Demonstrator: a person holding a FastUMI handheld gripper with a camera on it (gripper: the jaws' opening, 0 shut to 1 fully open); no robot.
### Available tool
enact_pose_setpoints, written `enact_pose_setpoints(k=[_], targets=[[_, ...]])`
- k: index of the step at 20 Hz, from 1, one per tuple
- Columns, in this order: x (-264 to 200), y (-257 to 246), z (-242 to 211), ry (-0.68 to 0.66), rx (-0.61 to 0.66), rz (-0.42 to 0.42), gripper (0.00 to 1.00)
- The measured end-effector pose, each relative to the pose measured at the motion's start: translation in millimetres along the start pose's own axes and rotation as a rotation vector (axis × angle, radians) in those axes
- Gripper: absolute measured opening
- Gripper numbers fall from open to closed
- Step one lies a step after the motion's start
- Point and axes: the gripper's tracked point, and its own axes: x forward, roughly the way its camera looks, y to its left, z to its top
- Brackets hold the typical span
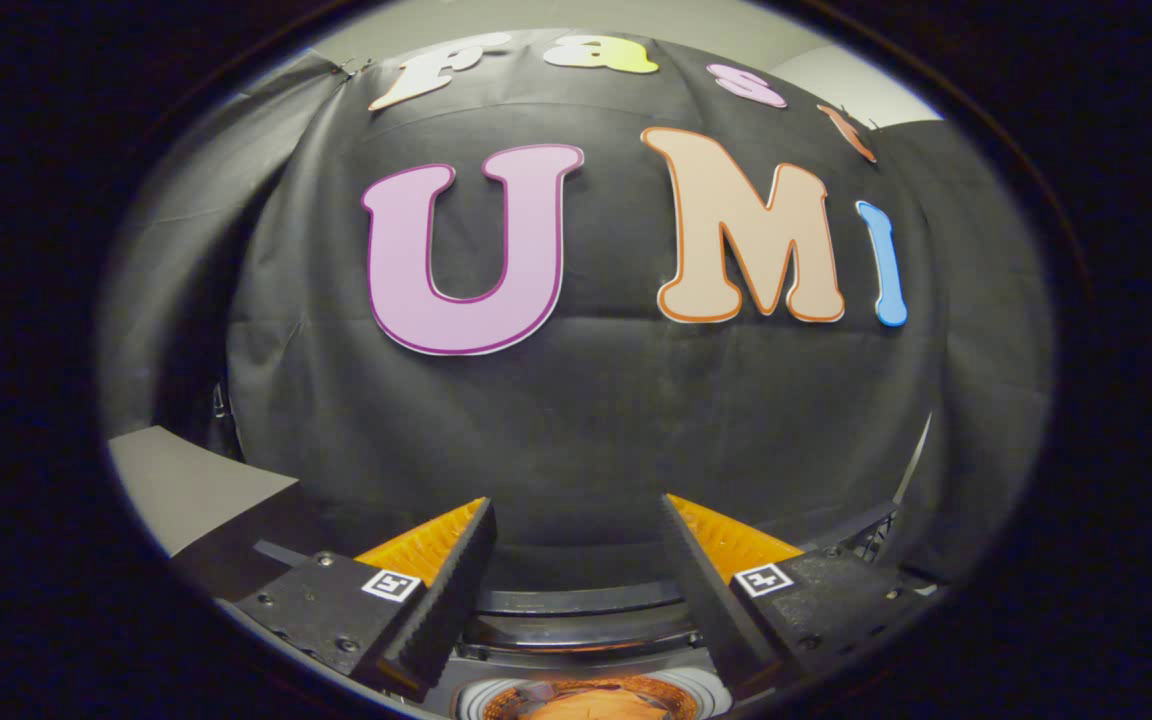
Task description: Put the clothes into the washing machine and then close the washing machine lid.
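Your claw [576, 520] sits nearest, its two fingers [436, 600] spread wide apart with nothing held between them; the gap between them is bare, and neither finger touches anything. Each finger carries a small square marker [391, 585] on its block near the base.

Just below and between the fingers you look down on the washing machine [586, 625]: a dark, curved rim runs across from one finger to the other, and beneath it a pale round ring frames the drum opening [591, 700]. Inside that opening lies something orange, which looks like the clothes [591, 708], already down in the drum; so little of it is in sight that you cannot tell how it is folded or how much of it there is. The dark curved band ahead of the opening may be the lid, but you cannot tell from here whether it stands raised or how far.

Beyond the fingers hangs the booth's black cloth wall [586, 420], creased and draped. To the left, beside the left finger, a pale grey flat surface [191, 490] runs toward the cloth
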Motion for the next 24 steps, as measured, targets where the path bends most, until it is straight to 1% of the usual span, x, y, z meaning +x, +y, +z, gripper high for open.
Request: enact_pose_setpoints(k=[7,21,24], targets=[[-7.9,-1.6,-2.5,0.005,0.000,-0.005,0.98],[-28.5,-3.6,-5.3,-0.060,0.002,-0.004,0.98],[-34.2,-3.6,-8.8,-0.050,-0.002,-0.006,0.98]])
